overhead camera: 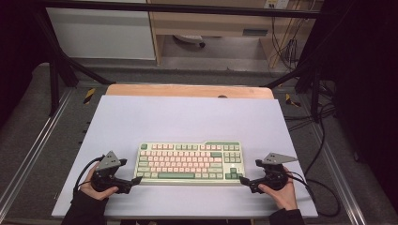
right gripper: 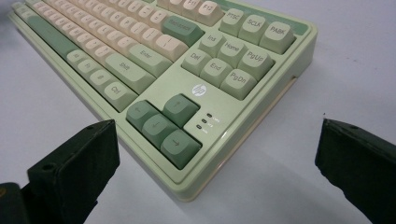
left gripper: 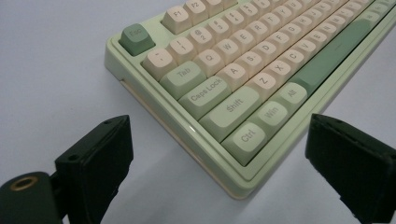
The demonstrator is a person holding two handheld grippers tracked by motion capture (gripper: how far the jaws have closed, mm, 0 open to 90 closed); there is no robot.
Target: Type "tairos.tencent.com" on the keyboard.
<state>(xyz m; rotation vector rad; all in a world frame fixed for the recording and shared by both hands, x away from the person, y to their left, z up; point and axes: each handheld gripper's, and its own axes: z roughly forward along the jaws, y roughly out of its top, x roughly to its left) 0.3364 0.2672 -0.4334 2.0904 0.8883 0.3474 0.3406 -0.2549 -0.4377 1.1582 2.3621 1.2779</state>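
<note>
At the bottom of the high view, the left hand-held gripper (overhead camera: 135, 181) sits lower left and the right hand-held gripper (overhead camera: 242, 180) lower right, each held in a hand (overhead camera: 92, 188) on the desk (overhead camera: 187, 117). Both point inward at the keyboard (overhead camera: 189, 162), which lies between them just below the frame's middle, long side parallel to the near desk edge.

In each gripper view the black, blocky jaws stand wide apart with nothing between them; the keyboard's near corner lies just ahead of the gap, not touching either jaw. Bare desk surrounds the keyboard on all sides, with the widest open stretch toward the top of the high view.

The keyboard is smooth pale-green plastic with cream and darker green rounded keycaps; the desk surface is matte pale lilac, with a wooden strip (overhead camera: 187, 90) at its far edge. Beyond it, a grey floor (overhead camera: 234, 51) and dark frame bars (overhead camera: 61, 61). Forearms are cut off by the bottom edge.
</note>
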